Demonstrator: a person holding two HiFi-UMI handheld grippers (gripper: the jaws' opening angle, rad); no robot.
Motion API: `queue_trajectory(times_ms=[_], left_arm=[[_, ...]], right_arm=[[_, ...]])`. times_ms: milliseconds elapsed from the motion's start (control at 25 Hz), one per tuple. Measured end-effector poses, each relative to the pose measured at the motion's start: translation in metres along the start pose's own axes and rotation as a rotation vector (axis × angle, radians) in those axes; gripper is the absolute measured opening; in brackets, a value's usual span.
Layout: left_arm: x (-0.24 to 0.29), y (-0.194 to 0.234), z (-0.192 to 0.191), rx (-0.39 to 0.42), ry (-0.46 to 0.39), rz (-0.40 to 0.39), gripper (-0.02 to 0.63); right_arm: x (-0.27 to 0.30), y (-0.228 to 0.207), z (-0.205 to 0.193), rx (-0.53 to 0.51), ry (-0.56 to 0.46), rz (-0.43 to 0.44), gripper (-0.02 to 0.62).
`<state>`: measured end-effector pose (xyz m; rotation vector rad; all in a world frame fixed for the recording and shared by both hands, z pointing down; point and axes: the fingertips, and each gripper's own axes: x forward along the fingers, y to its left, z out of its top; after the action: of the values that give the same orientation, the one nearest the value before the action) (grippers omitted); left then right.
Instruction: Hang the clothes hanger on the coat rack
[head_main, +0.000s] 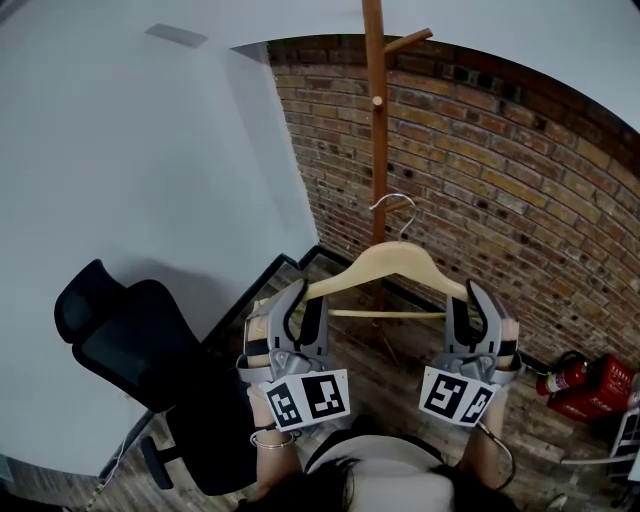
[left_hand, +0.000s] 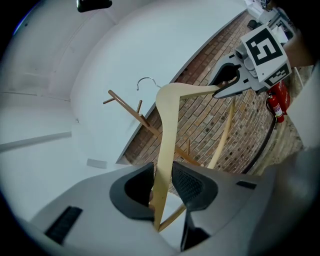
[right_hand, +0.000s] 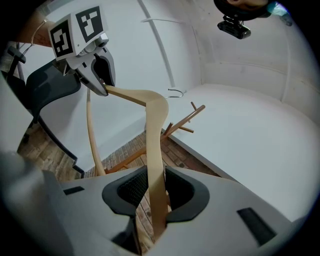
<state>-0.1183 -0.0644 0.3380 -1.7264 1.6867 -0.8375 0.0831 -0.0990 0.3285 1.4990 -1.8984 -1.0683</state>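
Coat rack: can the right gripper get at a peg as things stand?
Probably not itself: the right gripper is clamped on the hanger, as is the left gripper. Nothing stands before the coat rack, so the hook likely can.

Black office chair (head_main: 150, 370) left; red fire extinguisher (head_main: 563, 379) by brick wall (head_main: 500, 200).

- One wooden clothes hanger (head_main: 385, 265) is in your charge, with one metal hook (head_main: 395, 208) and one crossbar (head_main: 385, 314).
- One wooden coat rack (head_main: 375, 130); in the head view you can count two pegs on it.
- Two grippers are in your hands: one left gripper (head_main: 300, 295) and one right gripper (head_main: 480, 298), each with one marker cube.
- One black office chair (head_main: 130, 350) stands on the floor beside you.
- One red fire extinguisher (head_main: 563, 378) and one red box (head_main: 608, 385) sit at the floor's edge along the brick wall.
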Motion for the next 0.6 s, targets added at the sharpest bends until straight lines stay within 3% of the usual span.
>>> queue_trajectory(times_ms=[600], left_arm=[[0.019,0.008,-0.011,-0.018,-0.035,-0.030,0.114]], right_arm=[[0.012,0.006,0.007,-0.015,0.041,-0.018,0.118]])
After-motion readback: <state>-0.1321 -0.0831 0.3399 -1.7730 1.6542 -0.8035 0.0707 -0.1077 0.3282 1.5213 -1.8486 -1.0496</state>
